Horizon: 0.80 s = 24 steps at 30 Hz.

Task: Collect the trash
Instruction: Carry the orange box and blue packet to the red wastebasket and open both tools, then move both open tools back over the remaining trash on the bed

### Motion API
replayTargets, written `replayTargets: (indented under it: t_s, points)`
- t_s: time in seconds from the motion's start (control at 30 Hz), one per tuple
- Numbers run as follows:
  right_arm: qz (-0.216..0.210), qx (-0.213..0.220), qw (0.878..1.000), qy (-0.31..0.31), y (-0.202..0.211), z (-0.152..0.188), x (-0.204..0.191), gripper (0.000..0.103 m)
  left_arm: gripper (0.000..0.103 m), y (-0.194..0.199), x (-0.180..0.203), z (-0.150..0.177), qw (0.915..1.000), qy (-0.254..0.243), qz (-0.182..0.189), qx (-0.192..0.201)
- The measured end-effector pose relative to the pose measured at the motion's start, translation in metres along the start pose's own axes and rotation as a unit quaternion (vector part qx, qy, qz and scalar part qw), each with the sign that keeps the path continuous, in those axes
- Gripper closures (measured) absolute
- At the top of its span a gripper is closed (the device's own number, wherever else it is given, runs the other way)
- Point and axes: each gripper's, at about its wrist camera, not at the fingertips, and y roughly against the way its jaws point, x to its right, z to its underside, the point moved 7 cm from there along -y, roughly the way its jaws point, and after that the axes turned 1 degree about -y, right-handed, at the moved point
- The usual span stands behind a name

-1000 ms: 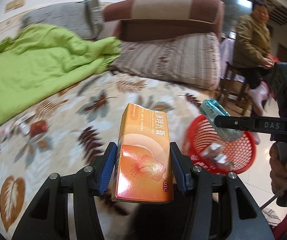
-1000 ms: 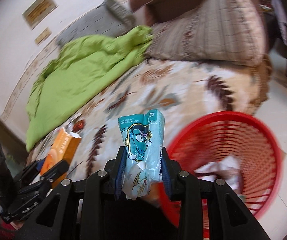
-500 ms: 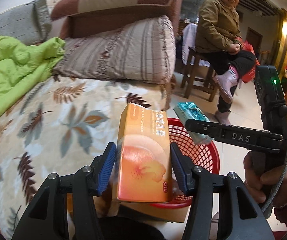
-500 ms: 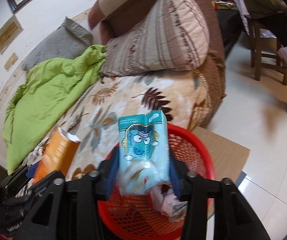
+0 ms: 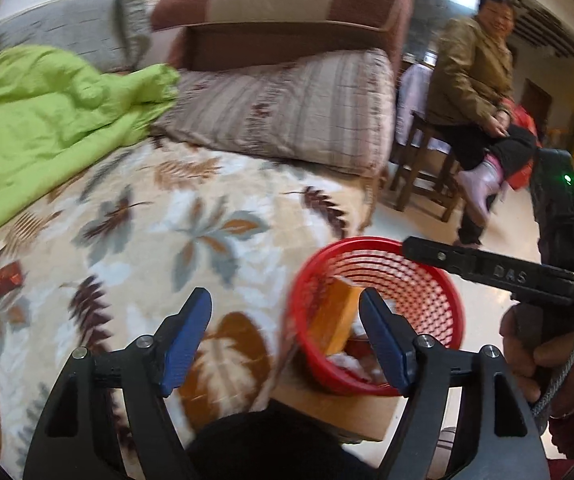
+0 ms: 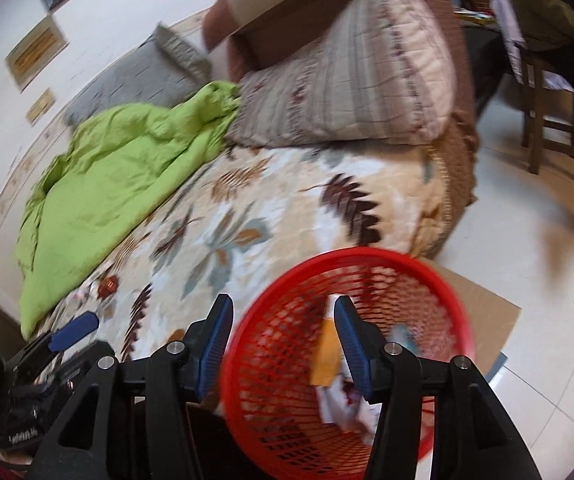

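Left tongs (image 5: 285, 336): spread wide, with nothing between the blue pads; they hang over the near edge of the bed, just left of the basket.
Right tongs (image 6: 283, 340): also spread wide and empty, directly above the basket; in the left wrist view they show as a black bar over the basket's far right rim, with a hand (image 5: 543, 356) on the handle.
Red basket (image 5: 443, 292): a round mesh basket on the floor, close against the near right corner of the bed; it stands on a flat piece of cardboard (image 6: 483, 304).
Orange box (image 5: 337, 320): inside the basket, leaning on end against the left wall.
Other trash: white crumpled paper (image 6: 339, 400) lies at the bottom of the basket beside the orange box; a small blue-green piece (image 6: 401, 334) shows at the right inside wall, too blurred to name.
Bed (image 5: 207, 232): covered with a cream blanket with a leaf pattern; a green quilt (image 5: 47, 120) is bunched at the far left, a striped pillow (image 5: 287, 112) at the far end.
Small red item (image 5: 7, 274): on the blanket at the left, well apart from the basket; I cannot tell what it is.
Person (image 5: 475, 92): sits on a wooden chair at the far right, in a brown jacket.
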Motion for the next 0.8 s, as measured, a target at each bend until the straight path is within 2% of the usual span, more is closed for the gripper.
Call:
replayTargets:
  t_s: [0.13,0.3,0.47,0.63,0.8]
  points:
    - [-0.02,-0.015,0.999,0.036,-0.012,0.008,-0.034,0.046,0.028,0.019,-0.044,0.01,0.9985,0.032,-0.043,0.008]
    - [-0.05,-0.036,0.996,0.067,-0.028,0.02,-0.074,0.046,0.027,0.044,-0.104,0.033,0.9916,0.087,-0.095,0.011]
    - [-0.076,-0.057,0.989,0.112,-0.044,0.035,-0.118,0.046,0.026,0.066,-0.156,0.065,0.9798,0.113,-0.165,0.005]
    - [-0.102,-0.078,0.98,0.152,-0.059,0.044,-0.16,0.046,0.026,0.086,-0.201,0.089,0.9667,0.168,-0.193,0.005]
    - [-0.138,-0.097,0.967,0.189,-0.073,0.048,-0.213,0.045,0.026,0.107,-0.237,0.096,0.9539,0.207,-0.217,0.019]
